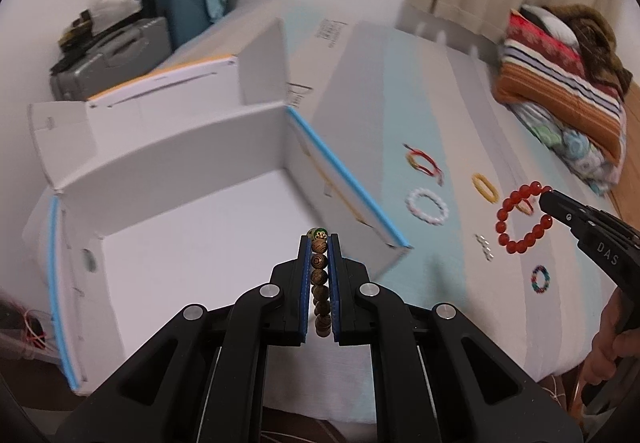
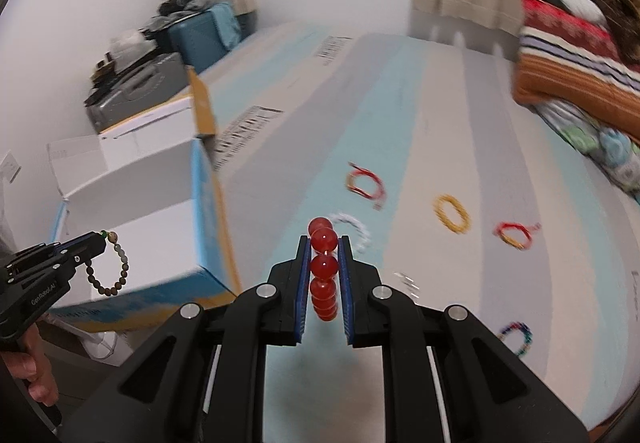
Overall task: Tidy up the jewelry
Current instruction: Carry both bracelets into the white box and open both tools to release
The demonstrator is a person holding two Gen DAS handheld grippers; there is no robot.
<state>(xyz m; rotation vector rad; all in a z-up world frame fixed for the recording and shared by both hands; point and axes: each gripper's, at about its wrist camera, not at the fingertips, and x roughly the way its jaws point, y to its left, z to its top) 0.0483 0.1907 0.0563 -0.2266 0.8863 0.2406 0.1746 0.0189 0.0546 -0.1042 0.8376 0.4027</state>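
My left gripper is shut on a brown wooden bead bracelet and holds it above the open white box; in the right wrist view the bracelet hangs from that gripper. My right gripper is shut on a red bead bracelet, held above the bed; it also shows in the left wrist view hanging from that gripper. On the striped bed sheet lie a white bracelet, a red-and-yellow cord bracelet, a yellow bracelet, a multicoloured bracelet and a small silver piece.
The box has blue-edged flaps and stands at the bed's left side. Folded blankets are piled at the far right of the bed. Suitcases and clutter stand against the back wall. Another red-and-yellow cord bracelet lies on the sheet.
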